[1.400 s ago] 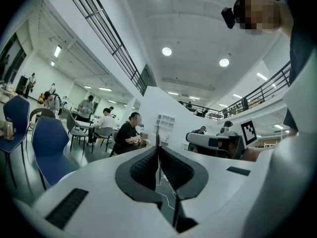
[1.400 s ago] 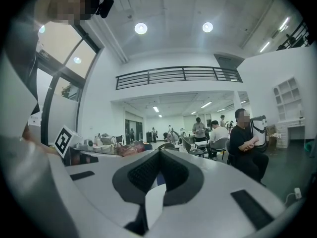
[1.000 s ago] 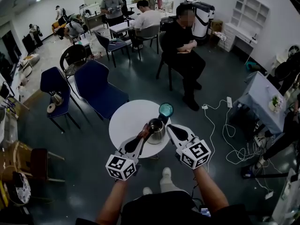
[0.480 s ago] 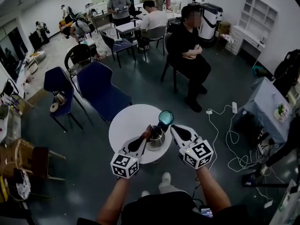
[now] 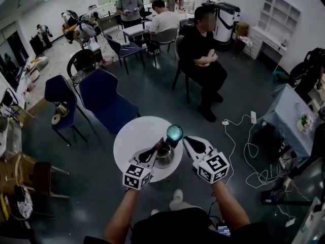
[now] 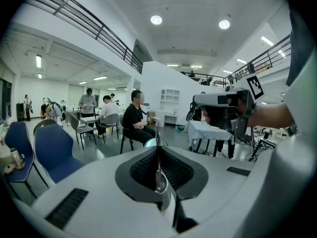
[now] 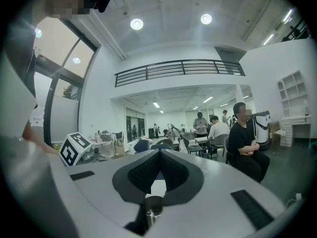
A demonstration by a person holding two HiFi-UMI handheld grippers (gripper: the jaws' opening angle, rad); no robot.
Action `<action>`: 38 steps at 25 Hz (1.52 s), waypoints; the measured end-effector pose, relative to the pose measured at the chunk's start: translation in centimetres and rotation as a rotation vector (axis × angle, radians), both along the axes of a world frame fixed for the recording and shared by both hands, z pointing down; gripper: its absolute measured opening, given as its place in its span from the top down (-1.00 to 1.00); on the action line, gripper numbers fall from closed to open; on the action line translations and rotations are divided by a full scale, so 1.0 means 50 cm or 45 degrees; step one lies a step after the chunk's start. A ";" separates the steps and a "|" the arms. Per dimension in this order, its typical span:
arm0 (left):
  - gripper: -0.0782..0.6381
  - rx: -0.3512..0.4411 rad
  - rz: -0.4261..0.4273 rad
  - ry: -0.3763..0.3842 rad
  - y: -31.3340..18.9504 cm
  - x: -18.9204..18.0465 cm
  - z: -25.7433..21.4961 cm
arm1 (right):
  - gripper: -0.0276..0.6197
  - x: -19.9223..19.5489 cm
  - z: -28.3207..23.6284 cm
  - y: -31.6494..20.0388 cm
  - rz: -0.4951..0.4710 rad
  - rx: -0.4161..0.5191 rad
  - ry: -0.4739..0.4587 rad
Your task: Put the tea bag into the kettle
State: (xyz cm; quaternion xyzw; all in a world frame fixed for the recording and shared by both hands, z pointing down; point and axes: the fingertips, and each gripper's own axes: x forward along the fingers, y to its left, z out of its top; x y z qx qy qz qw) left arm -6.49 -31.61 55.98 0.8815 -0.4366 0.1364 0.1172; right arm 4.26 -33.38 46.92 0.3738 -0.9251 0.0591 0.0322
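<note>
1. Round white table (image 5: 129, 136); the kettle (image 5: 164, 157) stands on its near side, mouth open upward.
2. Right gripper (image 5: 186, 140), just right of the kettle; jaws closed on the teal lid (image 5: 174, 132), which is held tilted above the kettle's far rim.
3. Left gripper (image 5: 157, 147), at the kettle's left rim; jaws pinched on the tea bag (image 6: 158, 168), a thin strip seen edge-on, its long axis along the jaw seam.
</note>
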 end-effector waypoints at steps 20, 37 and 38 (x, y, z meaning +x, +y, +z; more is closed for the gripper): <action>0.71 -0.182 0.139 -0.344 -0.064 0.018 0.125 | 0.86 0.012 0.022 -0.063 -0.033 -0.028 -0.001; 0.71 -0.216 0.303 -0.623 -0.092 0.038 0.209 | 0.86 0.023 0.056 -0.107 -0.029 -0.061 0.021; 0.71 -0.217 0.314 -0.631 -0.094 0.040 0.212 | 0.86 0.025 0.058 -0.110 -0.025 -0.066 0.017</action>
